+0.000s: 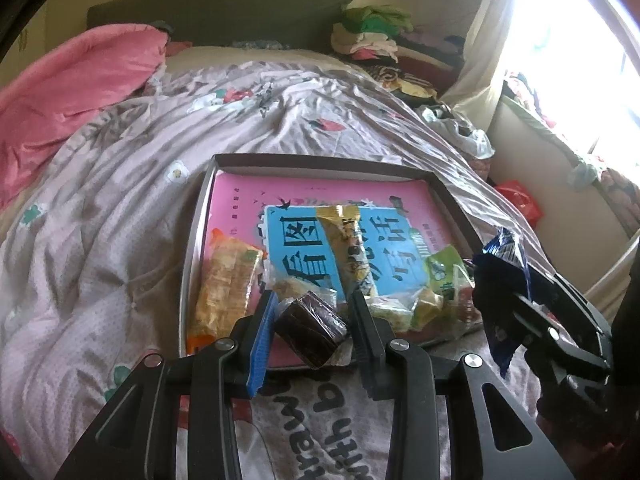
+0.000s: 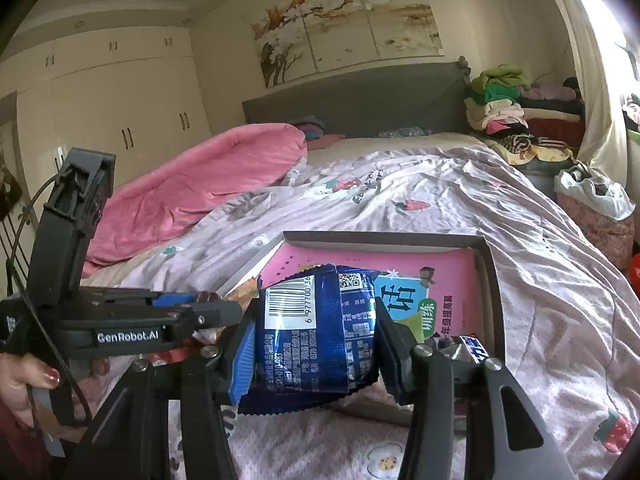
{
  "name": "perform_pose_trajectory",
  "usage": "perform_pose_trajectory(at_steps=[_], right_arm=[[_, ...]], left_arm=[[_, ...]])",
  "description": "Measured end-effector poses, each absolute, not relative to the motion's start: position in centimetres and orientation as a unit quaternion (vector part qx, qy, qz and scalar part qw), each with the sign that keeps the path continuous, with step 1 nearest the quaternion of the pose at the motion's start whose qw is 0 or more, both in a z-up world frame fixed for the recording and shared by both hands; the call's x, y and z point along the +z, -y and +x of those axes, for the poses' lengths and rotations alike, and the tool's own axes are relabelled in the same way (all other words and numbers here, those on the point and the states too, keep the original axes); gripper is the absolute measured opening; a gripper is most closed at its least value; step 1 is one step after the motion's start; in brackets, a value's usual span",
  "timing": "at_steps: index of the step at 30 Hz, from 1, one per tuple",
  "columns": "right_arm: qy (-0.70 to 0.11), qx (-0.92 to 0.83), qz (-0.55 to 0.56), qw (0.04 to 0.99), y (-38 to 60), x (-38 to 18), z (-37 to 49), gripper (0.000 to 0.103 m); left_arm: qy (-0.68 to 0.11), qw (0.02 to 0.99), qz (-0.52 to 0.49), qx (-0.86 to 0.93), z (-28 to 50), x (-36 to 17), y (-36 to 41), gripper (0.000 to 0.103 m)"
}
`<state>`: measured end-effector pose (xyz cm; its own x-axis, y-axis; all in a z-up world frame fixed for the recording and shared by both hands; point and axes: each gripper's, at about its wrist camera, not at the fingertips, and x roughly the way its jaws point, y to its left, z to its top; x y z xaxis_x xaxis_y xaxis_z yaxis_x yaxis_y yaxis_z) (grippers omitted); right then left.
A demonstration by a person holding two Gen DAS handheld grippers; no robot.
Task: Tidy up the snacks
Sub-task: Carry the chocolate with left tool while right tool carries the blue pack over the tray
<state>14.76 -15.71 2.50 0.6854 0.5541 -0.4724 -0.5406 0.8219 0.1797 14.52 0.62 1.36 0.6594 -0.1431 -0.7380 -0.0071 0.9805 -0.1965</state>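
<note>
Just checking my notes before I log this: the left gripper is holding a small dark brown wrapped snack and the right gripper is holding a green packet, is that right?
Not quite. The right gripper holds a blue packet, not a green one, as the right wrist view shows. The rest stands: the left gripper holds the small dark brown wrapped snack.

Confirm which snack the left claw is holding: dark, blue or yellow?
The dark brown wrapped block, clamped between the left claw pads. The blue packet is in the right claw; the yellow one lies in the tray.

tray [image 1: 192, 240] on quilt [image 1: 120, 184] | book [image 1: 240, 196] in tray | snacks [image 1: 228, 280] on book (near edge)
</note>
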Motion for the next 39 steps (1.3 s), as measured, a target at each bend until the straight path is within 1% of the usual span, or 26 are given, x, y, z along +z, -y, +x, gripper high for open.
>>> perform_pose_trajectory(at_steps=[14,24,39], right_arm=[[-0.274,0.287,0.027,0.917,13.7,1.7,16.7,0.051],[-0.28,0.302,0.009,0.911,13.3,1.0,16.0,0.051],[-0.288,0.276,-0.027,0.917,13.0,-0.7,16.3,0.051]], left_arm=[[-0.427,0.9,-0.086,-0.017,15.5,-0.7,-1.2,0.037],[-0.428,0.9,-0.078,-0.007,15.6,-0.9,-1.4,0.037],[-0.43,0.899,-0.077,-0.011,15.7,-1.3,-1.2,0.037]])
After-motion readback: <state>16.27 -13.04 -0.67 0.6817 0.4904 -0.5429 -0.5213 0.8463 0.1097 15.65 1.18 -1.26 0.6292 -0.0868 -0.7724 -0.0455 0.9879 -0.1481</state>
